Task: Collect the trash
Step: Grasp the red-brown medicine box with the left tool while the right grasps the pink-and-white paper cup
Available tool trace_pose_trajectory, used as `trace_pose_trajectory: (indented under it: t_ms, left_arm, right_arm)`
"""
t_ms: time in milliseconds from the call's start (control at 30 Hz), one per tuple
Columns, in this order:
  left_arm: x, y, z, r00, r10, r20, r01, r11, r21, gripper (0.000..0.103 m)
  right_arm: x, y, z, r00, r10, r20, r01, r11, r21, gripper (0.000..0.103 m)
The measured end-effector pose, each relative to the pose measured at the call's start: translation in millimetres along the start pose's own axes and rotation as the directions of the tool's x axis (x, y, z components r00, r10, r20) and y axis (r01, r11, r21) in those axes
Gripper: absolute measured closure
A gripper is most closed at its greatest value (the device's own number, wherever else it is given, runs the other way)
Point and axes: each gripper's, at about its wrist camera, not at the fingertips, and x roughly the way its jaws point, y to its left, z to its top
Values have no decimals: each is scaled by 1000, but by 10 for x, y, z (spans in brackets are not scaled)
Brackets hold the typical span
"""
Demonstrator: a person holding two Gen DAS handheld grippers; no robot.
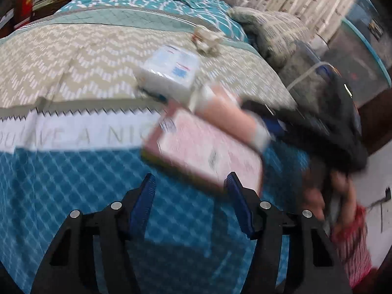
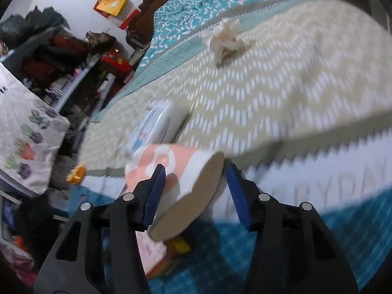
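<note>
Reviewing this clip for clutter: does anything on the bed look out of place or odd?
Yes. A crumpled tissue wad, a white packet, a pink flat box and an orange scrap at the edge lie scattered on the bedspread. A paper cup sits tilted between the right tool pads.

Beyond the white box (image 1: 169,73) and crumpled tissue (image 1: 207,39), the bedspread (image 1: 73,58) seems open, though blurred.

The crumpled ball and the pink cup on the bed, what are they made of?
Crumpled ball: likely tissue or thin paper; matte off-white with soft irregular folds. Pink cup: probably paperboard; matte printed wall, plain brown flat base. Blur leaves both uncertain.
</note>
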Motion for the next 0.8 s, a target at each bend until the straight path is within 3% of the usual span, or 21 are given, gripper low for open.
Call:
trace_pose_trajectory:
  t_ms: [167, 300, 467, 567, 700, 767, 800]
  left_arm:
    - [31, 213, 233, 996, 68, 55, -66, 997, -36, 45]
    - [-58, 412, 353, 995, 72, 70, -65, 993, -97, 45]
    - [-280, 393, 273, 992, 90, 88, -83, 994, -76, 25]
    - [-406, 315, 196, 981, 157, 118, -154, 988, -30, 15]
    - [-459, 222, 124, 968, 214, 130, -220, 975, 31, 15]
    - [-414, 146, 105, 966, 225, 126, -234, 970, 65, 15]
    - [-380, 97, 86, 966, 228, 123, -239, 967, 85, 15]
  right_arm:
    - [-152, 18, -503, 979, 199, -51, -194, 977, 91, 48]
    - [-149, 268, -815, 973, 209, -99, -210, 978, -1, 47]
    - [65, 628, -968, 969, 200, -147, -218, 969, -115, 46]
    - [209, 923, -1091, 955, 204, -218, -251, 943, -218, 46]
    - [-30, 853, -984, 967, 209, -149, -240, 940, -243, 46]
    - [-285, 663, -877, 978, 199, -56, -206, 954, -217, 46]
    - [-425, 482, -798, 981, 195, -3, -193, 970, -151, 46]
